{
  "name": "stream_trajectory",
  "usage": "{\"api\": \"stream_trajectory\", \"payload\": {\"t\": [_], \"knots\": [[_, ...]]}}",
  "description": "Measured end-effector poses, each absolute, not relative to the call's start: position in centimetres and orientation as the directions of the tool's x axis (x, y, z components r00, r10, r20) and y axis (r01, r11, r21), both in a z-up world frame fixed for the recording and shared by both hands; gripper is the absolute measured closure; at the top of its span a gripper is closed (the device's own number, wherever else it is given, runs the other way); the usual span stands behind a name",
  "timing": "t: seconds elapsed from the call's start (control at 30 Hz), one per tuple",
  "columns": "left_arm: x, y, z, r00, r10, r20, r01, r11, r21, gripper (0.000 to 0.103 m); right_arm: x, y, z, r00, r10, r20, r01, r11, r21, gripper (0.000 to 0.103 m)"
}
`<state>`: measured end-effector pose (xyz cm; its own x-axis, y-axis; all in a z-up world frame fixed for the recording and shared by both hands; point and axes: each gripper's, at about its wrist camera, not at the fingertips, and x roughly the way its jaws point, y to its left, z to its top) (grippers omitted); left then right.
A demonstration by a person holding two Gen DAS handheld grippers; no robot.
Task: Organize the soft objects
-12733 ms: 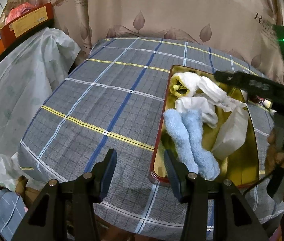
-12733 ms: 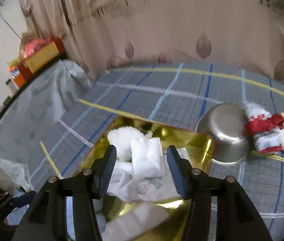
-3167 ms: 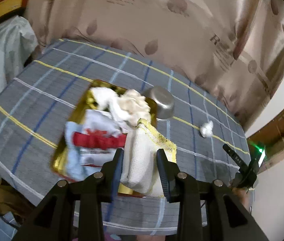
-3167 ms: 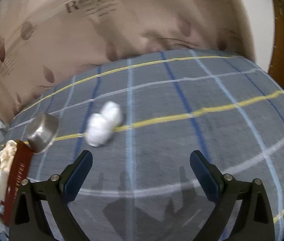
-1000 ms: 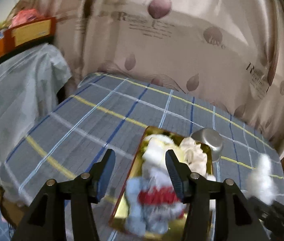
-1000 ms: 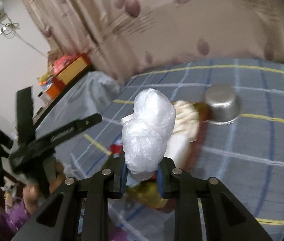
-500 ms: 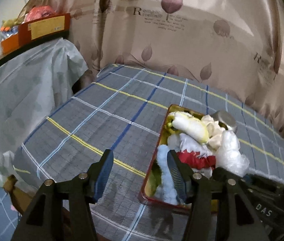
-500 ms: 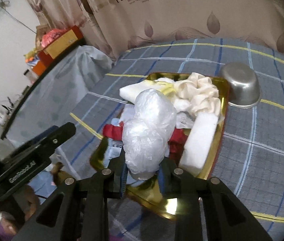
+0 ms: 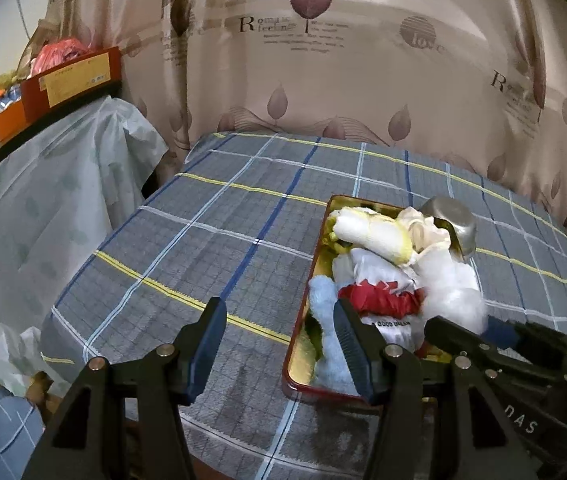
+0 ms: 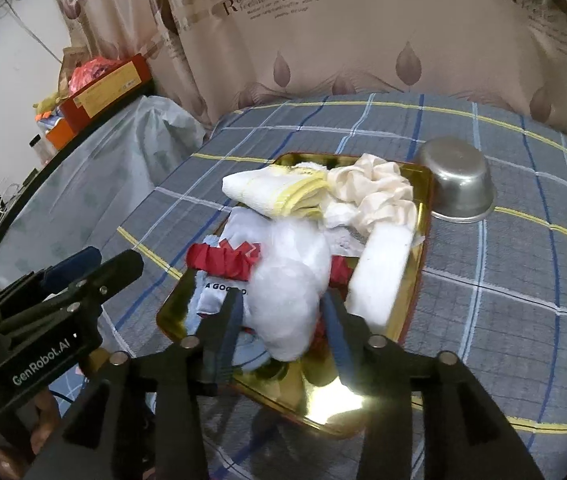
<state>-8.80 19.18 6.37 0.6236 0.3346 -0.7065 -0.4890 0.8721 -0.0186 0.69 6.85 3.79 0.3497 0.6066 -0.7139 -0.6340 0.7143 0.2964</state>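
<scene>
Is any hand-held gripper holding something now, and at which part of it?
The left hand-held gripper holds nothing. The right hand-held gripper, open, only flanks the lower end of the white plastic bag lying on the tray.

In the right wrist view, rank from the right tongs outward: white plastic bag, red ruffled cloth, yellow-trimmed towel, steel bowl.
1. white plastic bag, between the right tongs.
2. red ruffled cloth, just left of it.
3. yellow-trimmed towel, mid-tray.
4. steel bowl, beyond the tray's far right corner.

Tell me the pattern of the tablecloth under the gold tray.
Grey plaid with blue, white and yellow lines on the tablecloth, clearest in the left wrist view.
</scene>
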Motion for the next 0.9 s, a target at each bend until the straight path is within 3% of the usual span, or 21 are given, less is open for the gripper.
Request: {"api": "stream_trajectory", "payload": {"t": [0.37,0.5,0.57,0.73,0.9], "knots": [[-8.9,18.3,6.4,0.618,0.342,-0.708,-0.480,0.877,0.005,0.046,-0.6,4.8,5.9,0.427,0.631,-0.648,-0.618,0.727,0.300,0.052],[-8.9,18.0,6.4,0.624,0.346,-0.701,-0.473,0.881,0.014,0.046,-2.2,4.0,7.1,0.518,0.616,-0.594,-0.616,0.750,0.241,0.048],[-9.2,17.7,6.4,0.641,0.339,-0.688,-0.462,0.887,0.006,0.046,-3.4,3.5,7.7,0.585,0.597,-0.549,-0.614,0.768,0.180,0.041],[-9.8,17.0,6.5,0.684,0.348,-0.641,-0.442,0.897,0.016,0.046,-7.2,2.1,9.1,0.742,0.557,-0.374,-0.566,0.819,0.097,0.010],[-10.5,16.6,6.7,0.740,0.318,-0.593,-0.401,0.916,-0.010,0.046,-9.1,1.9,10.2,0.816,0.490,-0.307,-0.507,0.862,0.030,0.005]]}}
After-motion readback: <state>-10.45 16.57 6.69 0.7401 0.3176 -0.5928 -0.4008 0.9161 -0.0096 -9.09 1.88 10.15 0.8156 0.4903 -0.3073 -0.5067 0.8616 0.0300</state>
